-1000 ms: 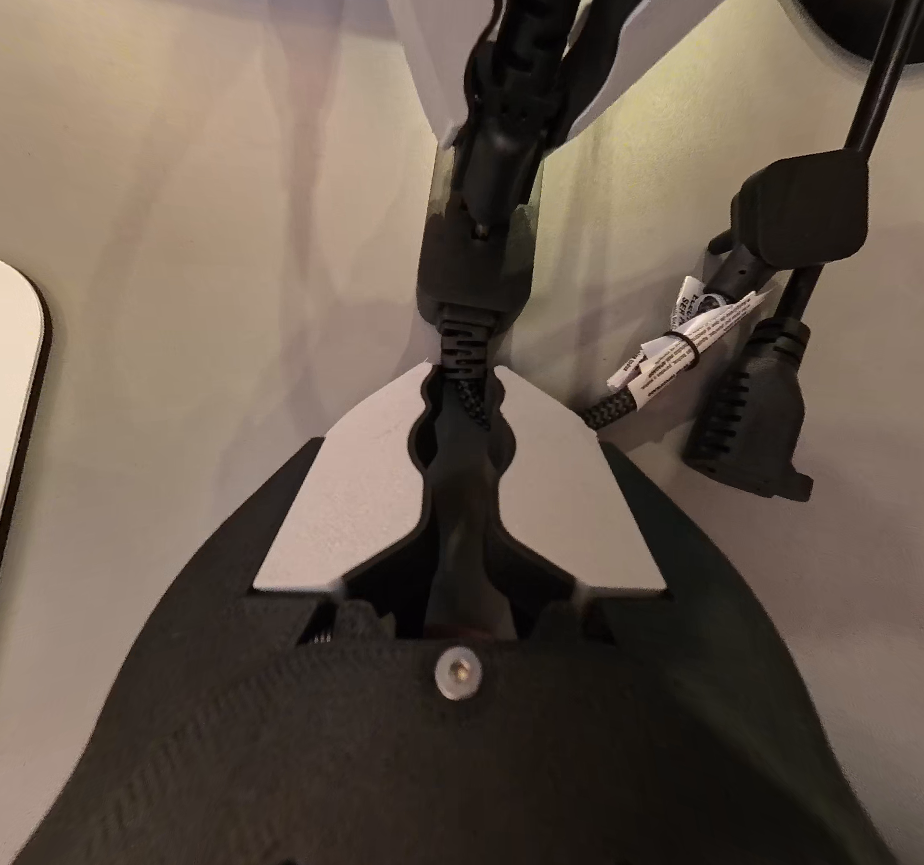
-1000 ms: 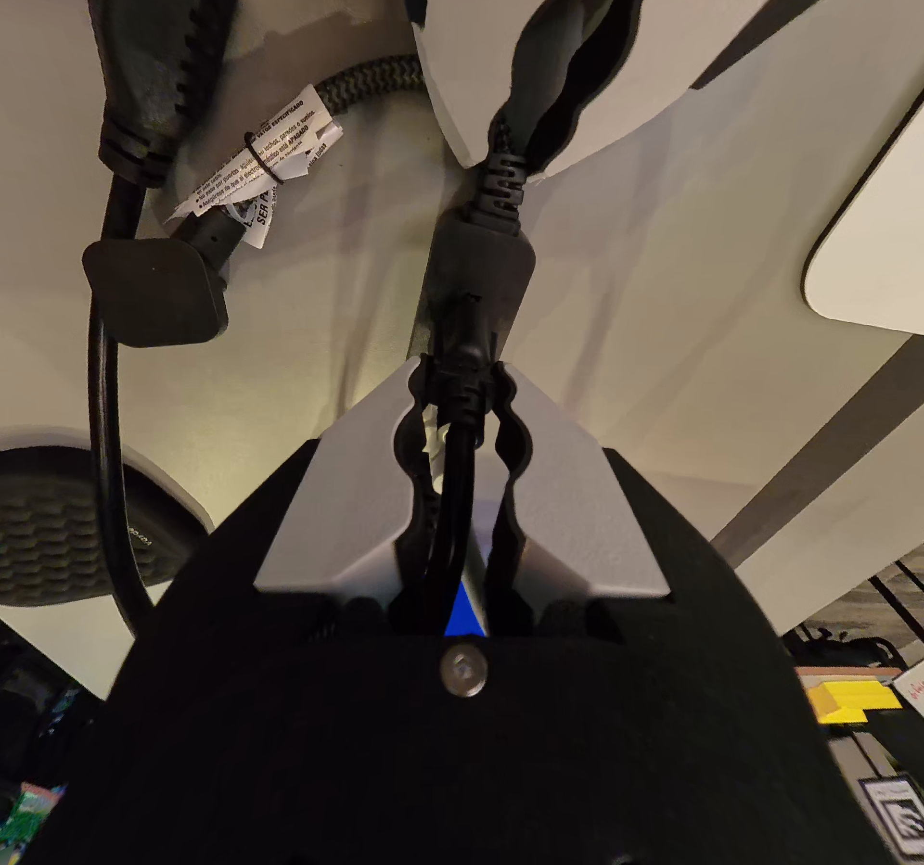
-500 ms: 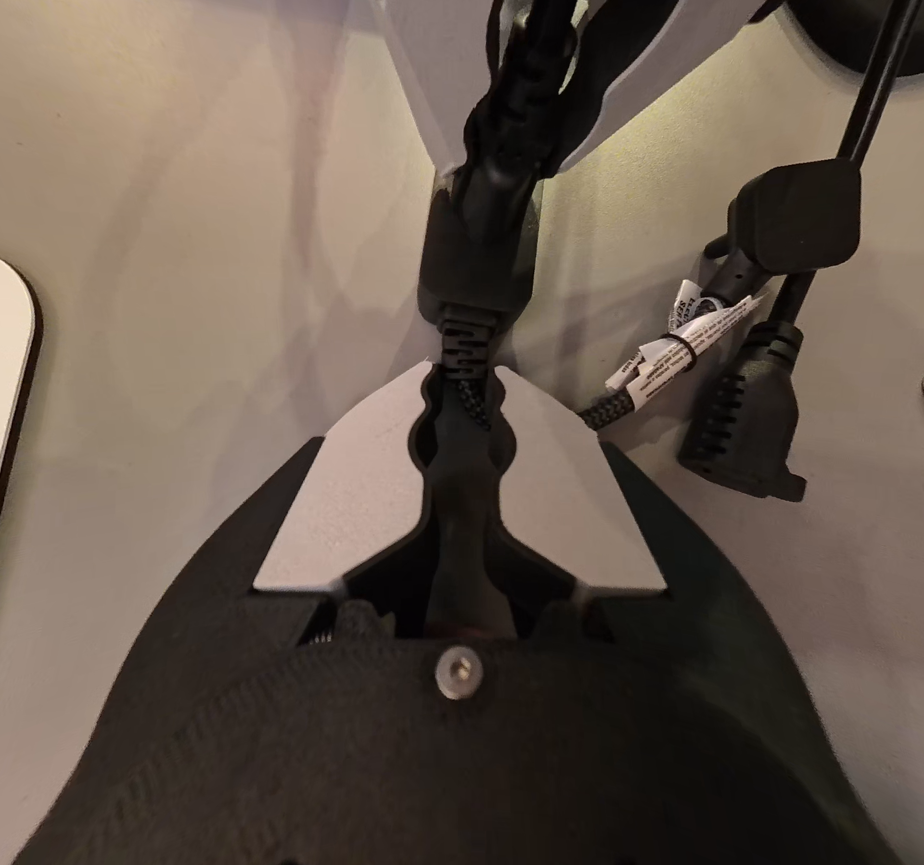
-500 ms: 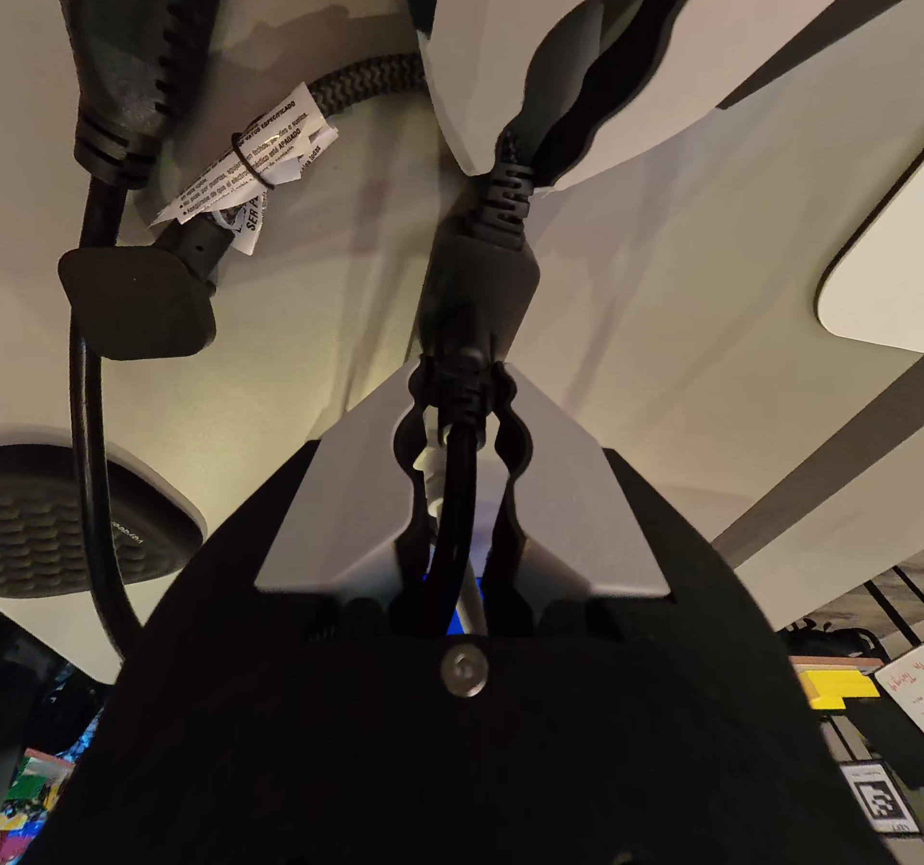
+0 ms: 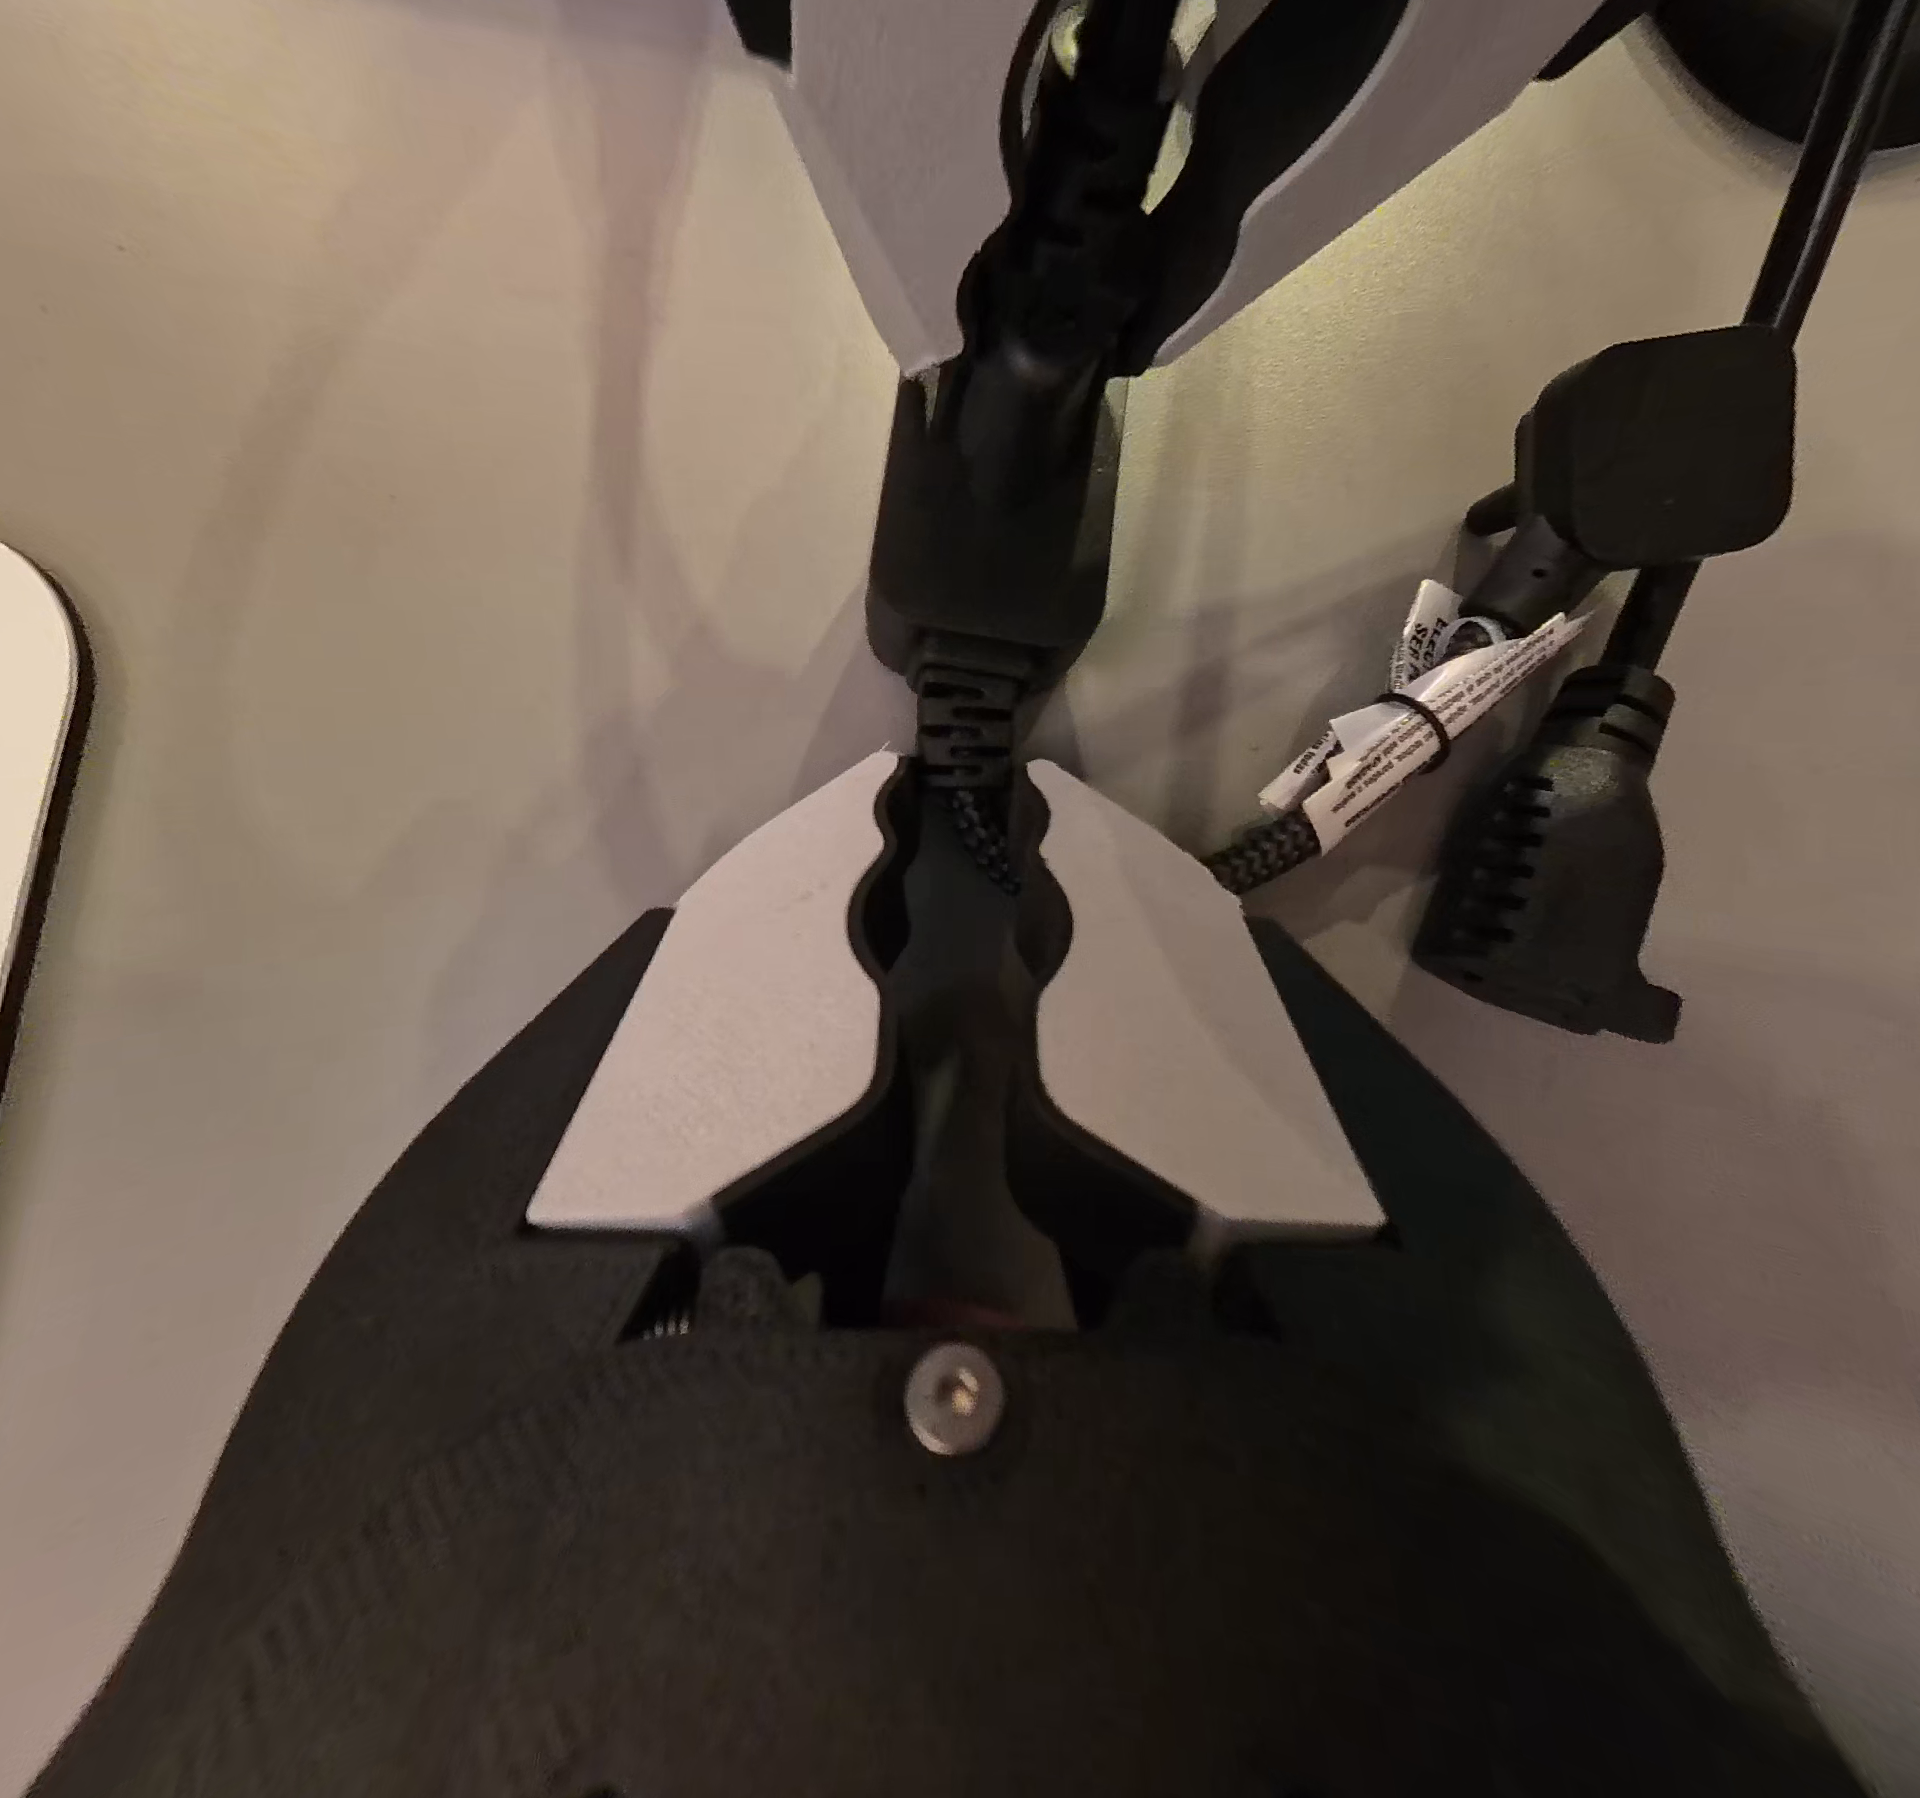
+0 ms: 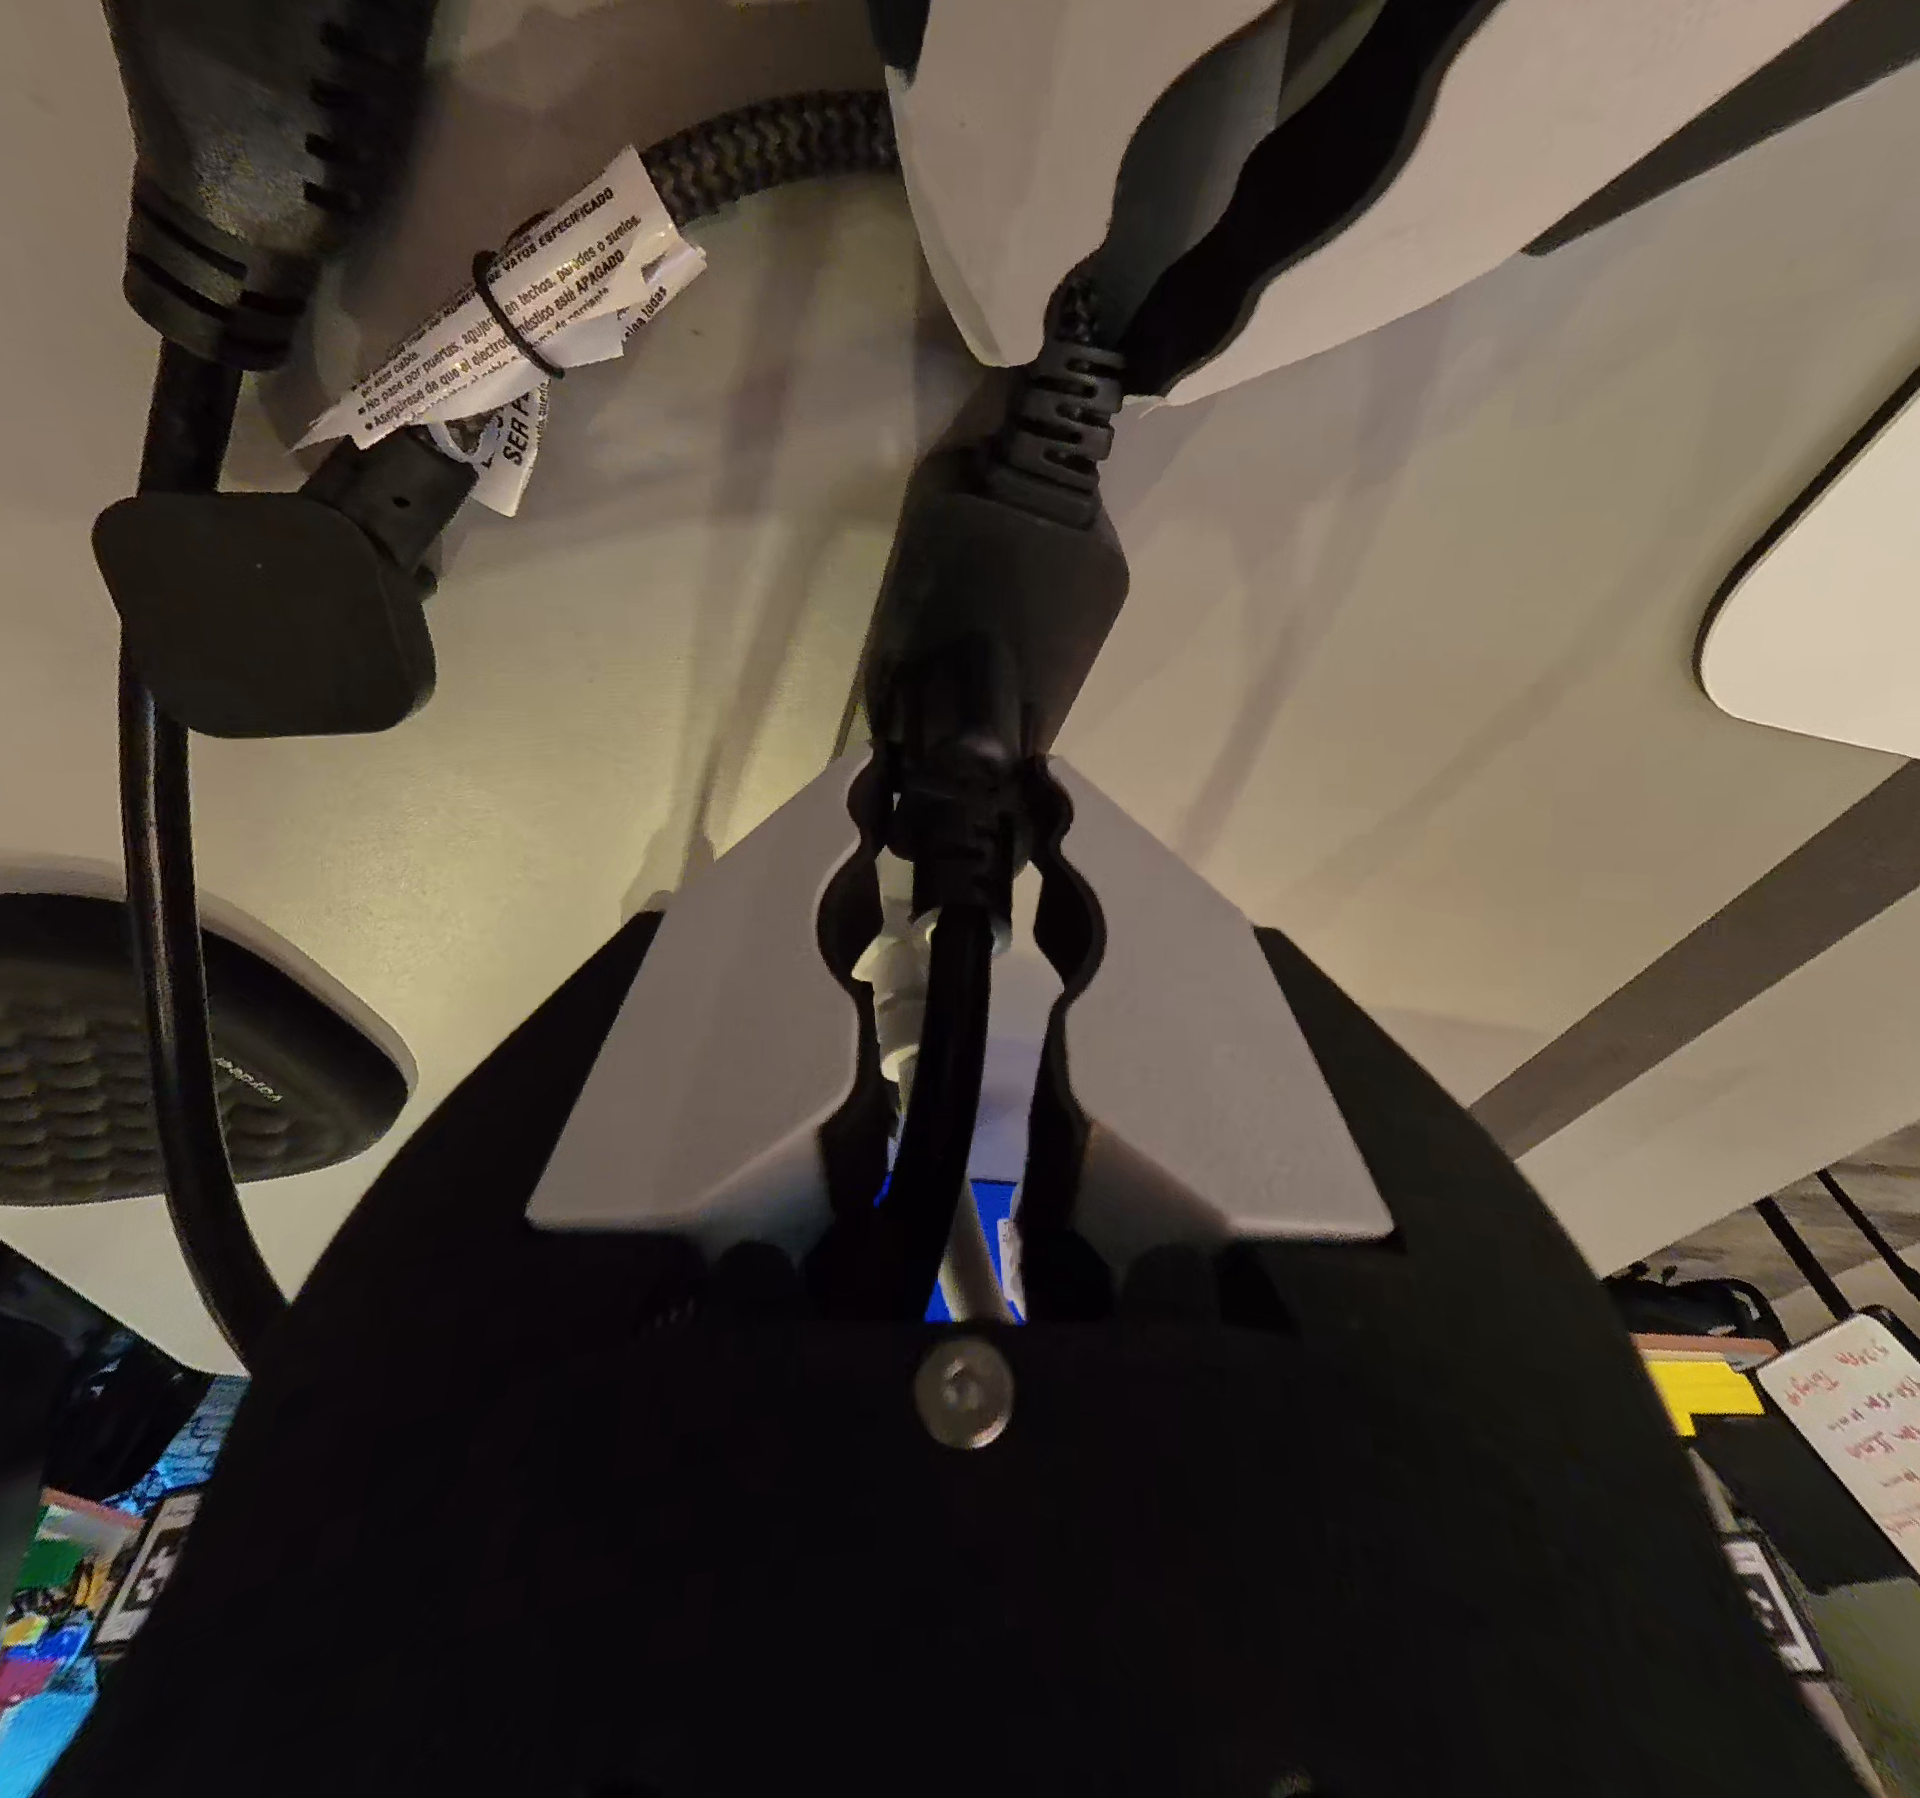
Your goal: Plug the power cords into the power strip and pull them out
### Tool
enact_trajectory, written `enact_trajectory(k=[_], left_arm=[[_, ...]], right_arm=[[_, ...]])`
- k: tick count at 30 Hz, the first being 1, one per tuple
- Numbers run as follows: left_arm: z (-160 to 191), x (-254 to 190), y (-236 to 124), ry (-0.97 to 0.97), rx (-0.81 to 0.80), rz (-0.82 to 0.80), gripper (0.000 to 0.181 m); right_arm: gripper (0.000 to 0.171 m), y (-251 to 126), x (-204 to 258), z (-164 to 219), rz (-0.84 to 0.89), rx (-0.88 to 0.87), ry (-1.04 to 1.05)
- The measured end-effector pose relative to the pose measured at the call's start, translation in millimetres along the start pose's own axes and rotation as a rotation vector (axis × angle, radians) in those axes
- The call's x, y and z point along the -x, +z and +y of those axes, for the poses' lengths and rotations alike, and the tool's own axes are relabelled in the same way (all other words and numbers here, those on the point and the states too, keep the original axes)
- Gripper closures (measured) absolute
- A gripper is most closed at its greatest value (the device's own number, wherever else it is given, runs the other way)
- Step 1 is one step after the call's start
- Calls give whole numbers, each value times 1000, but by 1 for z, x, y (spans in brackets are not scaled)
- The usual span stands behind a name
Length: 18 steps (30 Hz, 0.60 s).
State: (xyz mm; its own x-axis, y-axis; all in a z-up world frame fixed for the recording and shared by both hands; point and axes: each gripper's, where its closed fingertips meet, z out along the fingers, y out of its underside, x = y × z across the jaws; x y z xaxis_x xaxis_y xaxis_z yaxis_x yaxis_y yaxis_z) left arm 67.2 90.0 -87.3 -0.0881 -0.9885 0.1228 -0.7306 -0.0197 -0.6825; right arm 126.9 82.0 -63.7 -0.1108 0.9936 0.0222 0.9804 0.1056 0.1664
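Black connectors are numbering four: two mated between the grippers, two lying loose on the tabletop. Left gripper (image 5: 961, 782) is pinching the braided cord (image 5: 977, 829) just behind the socket block (image 5: 982, 543); right gripper (image 6: 961, 813) is clamping the plug (image 6: 951, 761) seated in that block. A flat plug (image 5: 1662, 460) and a ribbed connector (image 5: 1507, 875) are resting near the tagged label (image 5: 1392, 730), beside the left gripper.

Both views are dim and warm-toned. The pale matte surface (image 5: 416, 398) carries soft, overlapping shadows with faint violet and yellow-green tints, pointing to several light sources. Wide-angle distortion bends the edges. The black textured gripper body (image 6: 935, 1540) nearest the lens is nearly featureless dark. The far gripper in the left wrist view is slightly blurred.
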Motion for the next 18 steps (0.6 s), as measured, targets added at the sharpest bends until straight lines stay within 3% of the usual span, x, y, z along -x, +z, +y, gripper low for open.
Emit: enact_trajectory(k=[18], left_arm=[[-1,1,1,12,1,-14,165]], right_arm=[[148,-8,1,2,18,-39,50]])
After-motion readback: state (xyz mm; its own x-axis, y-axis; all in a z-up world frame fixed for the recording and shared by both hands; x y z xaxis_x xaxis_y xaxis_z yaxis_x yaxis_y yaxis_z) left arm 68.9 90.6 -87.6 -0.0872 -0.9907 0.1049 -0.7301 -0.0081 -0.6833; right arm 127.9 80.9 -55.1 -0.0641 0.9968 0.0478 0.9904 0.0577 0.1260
